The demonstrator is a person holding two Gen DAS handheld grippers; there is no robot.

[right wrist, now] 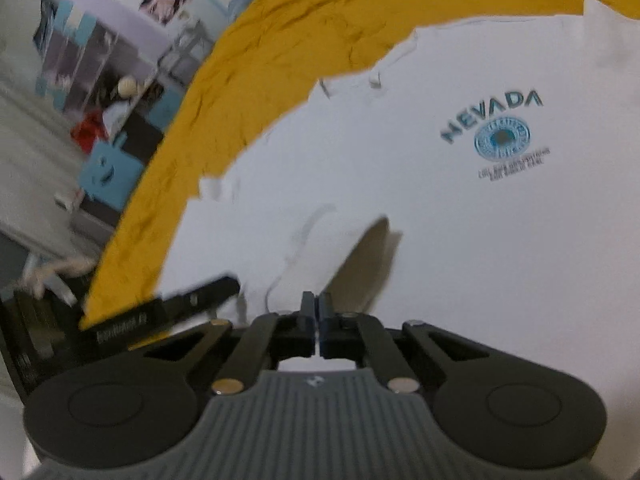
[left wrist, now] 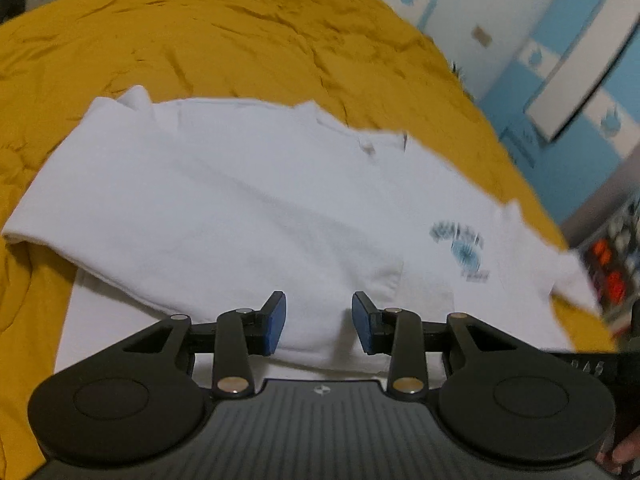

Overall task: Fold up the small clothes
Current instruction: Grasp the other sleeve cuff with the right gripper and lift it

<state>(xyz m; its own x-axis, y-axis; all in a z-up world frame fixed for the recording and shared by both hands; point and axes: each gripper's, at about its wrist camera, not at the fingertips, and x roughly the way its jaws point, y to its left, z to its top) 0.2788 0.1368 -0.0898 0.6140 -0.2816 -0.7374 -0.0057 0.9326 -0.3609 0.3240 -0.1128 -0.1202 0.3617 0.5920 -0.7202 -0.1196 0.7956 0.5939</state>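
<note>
A white T-shirt (left wrist: 240, 208) with a blue "NEVADA" print (right wrist: 496, 128) lies on a mustard-yellow bedspread (left wrist: 200, 32). Its left side is folded over onto the body. My left gripper (left wrist: 319, 322) is open and empty, its blue pads just above the folded edge near the hem. My right gripper (right wrist: 318, 328) is shut over the shirt's edge (right wrist: 360, 264), where a flap of white fabric rises in front of the fingertips; whether cloth is pinched between the pads is unclear. The other gripper's black body (right wrist: 160, 312) shows at the left of the right wrist view.
The yellow bedspread (right wrist: 280, 60) extends beyond the shirt. Blue and white furniture (left wrist: 568, 80) stands past the bed's right edge. Shelves with clutter and a blue box (right wrist: 108, 172) stand beyond the bed in the right wrist view.
</note>
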